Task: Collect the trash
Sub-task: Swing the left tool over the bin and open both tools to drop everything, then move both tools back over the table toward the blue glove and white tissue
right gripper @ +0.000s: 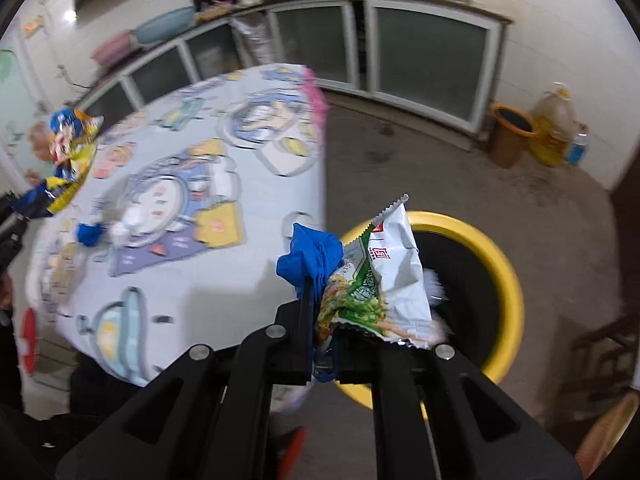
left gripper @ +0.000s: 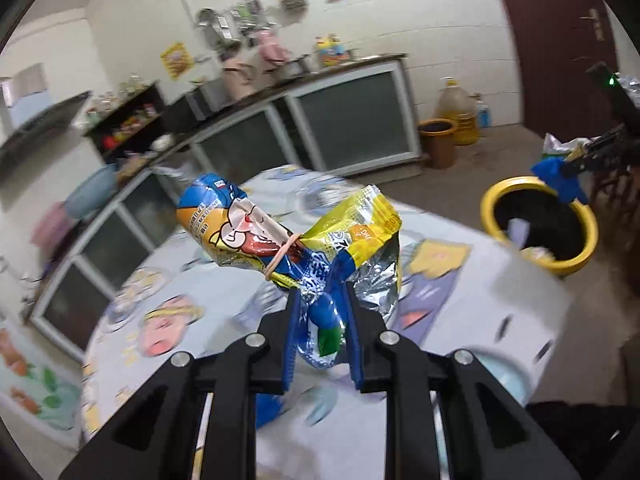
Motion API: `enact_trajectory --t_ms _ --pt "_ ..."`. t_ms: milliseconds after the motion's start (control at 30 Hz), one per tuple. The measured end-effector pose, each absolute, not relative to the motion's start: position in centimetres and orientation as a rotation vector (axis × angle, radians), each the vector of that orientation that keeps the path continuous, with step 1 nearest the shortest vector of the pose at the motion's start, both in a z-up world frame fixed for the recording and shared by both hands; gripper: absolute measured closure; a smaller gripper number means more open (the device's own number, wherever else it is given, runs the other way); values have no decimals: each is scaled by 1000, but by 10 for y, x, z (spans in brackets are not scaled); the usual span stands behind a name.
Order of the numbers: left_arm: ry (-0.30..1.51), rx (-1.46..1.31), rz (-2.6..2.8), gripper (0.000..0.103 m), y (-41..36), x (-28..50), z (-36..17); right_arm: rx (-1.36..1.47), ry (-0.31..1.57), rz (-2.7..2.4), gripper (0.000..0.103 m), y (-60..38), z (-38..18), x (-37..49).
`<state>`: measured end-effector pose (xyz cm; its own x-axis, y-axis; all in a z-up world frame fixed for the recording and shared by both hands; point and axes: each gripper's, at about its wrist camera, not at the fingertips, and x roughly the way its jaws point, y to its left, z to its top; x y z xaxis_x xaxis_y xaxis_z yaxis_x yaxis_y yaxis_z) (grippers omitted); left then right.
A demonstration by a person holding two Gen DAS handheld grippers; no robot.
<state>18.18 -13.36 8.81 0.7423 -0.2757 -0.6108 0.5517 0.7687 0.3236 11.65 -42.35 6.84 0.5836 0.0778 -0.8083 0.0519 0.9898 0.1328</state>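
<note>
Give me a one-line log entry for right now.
left gripper: shut on snack bag, above table | right gripper: shut on wrapper and blue scrap, at bin rim

The yellow-rimmed bin (right gripper: pixel 508 280) stands on bare floor (right gripper: pixel 420 152) just beside the worktop (right gripper: pixel 224 280) edge, its mouth open from above, while a blue scrap (right gripper: pixel 89 233) and white wad (right gripper: pixel 127 224) sit mid-worktop and a brown bucket (right gripper: pixel 510 132) and oil jug (right gripper: pixel 554 128) crowd the far wall.
</note>
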Motion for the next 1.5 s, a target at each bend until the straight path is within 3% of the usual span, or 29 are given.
enact_trajectory --t_ms 400,633,667,700,733,767,900,967,1300,1500 --pt "831 453 -867 83 -332 228 55 102 1238 -190 95 -478 26 137" --pt "1112 370 -922 80 -419 264 7 183 1422 -119 94 -509 -13 165" --pt "1146 353 -928 67 -421 268 2 197 1426 -109 85 -513 -17 167" --pt "1204 321 -939 59 -427 274 -7 245 1444 -93 57 -520 -24 169" --pt "1242 287 -938 43 -429 278 -14 274 1451 -101 24 -524 -28 169" --pt "1265 241 -905 25 -429 283 -21 289 1448 -121 19 -528 -31 169" --pt "1283 156 -925 19 -426 290 -27 339 1463 -130 22 -540 -42 165" --pt "1282 130 -935 10 -422 292 -26 348 1485 -119 22 -541 -48 164" --pt "1163 95 -931 9 -390 301 -1 346 1484 -110 22 -527 -42 167" --pt "1017 112 -873 9 -320 296 33 276 1283 -168 21 -503 -9 159"
